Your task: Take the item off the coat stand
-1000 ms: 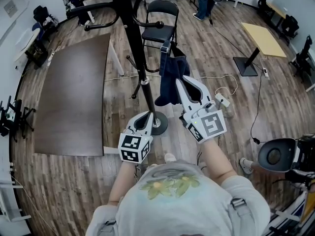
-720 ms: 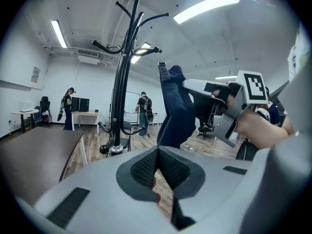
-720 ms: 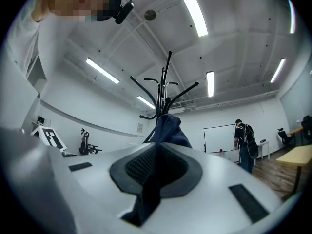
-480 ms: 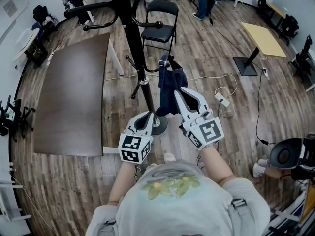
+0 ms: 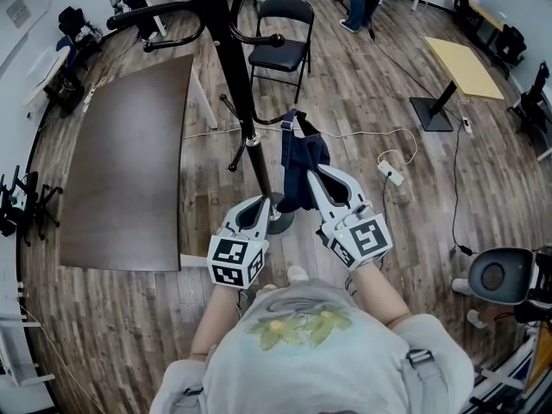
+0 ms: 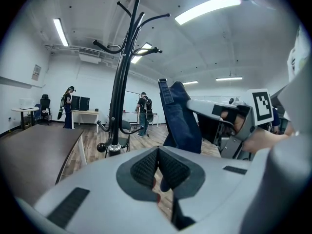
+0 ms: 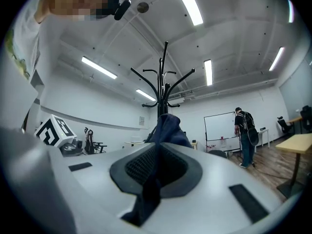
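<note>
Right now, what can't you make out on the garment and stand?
- Coat stand top hooks: head view, cut off by upper edge.
- Stand base: head view, partly behind left gripper.
- Blue garment lower end: left gripper view, hidden by that gripper's body.

The cloth (image 5: 302, 155) is dark blue and soft, like jeans. It hangs limp just right of the stand (image 5: 240, 93), with its top close to a low hook. The right gripper (image 5: 321, 175) pinches it. The stand is tall and black and stands upright, with curved hooks.
</note>
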Action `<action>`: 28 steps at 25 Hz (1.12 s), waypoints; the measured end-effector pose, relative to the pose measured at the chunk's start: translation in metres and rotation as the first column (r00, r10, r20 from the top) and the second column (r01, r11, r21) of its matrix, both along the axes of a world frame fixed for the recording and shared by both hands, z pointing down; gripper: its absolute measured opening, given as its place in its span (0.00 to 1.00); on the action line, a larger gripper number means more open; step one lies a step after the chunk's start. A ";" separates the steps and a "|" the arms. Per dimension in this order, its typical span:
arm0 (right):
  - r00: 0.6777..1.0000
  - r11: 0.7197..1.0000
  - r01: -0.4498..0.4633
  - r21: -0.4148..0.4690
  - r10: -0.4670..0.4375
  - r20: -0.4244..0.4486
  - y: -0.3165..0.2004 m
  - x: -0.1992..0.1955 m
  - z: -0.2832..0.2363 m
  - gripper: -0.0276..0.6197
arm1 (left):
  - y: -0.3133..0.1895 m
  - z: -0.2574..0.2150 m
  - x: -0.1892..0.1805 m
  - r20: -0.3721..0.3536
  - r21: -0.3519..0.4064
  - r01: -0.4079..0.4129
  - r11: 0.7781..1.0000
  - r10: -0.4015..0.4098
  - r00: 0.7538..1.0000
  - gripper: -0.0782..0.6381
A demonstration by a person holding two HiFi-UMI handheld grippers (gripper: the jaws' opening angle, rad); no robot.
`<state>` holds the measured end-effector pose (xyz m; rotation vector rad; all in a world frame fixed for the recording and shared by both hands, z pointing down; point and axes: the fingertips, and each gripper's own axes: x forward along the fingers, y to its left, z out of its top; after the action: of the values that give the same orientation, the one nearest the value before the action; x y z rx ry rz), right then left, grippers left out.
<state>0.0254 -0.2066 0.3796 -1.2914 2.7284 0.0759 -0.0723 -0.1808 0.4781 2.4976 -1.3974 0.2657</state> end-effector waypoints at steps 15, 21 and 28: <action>1.000 0.999 -0.018 -0.052 0.017 -0.017 0.001 0.004 0.017 0.09 | 0.000 0.001 0.002 -0.005 0.000 -0.001 1.000 0.001 1.000 0.13; 1.000 0.998 -0.026 -0.063 0.025 -0.018 0.002 0.009 0.021 0.09 | 0.002 0.004 0.007 -0.003 -0.006 -0.006 1.000 0.006 1.000 0.13; 0.999 0.997 -0.029 -0.067 0.028 -0.019 0.006 0.010 0.021 0.09 | 0.006 0.006 0.005 -0.007 -0.012 0.000 1.000 0.000 1.000 0.13</action>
<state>0.0358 -0.2009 0.4008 -1.3540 2.7505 -0.0015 -0.0674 -0.1744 0.4839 2.4869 -1.3885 0.2639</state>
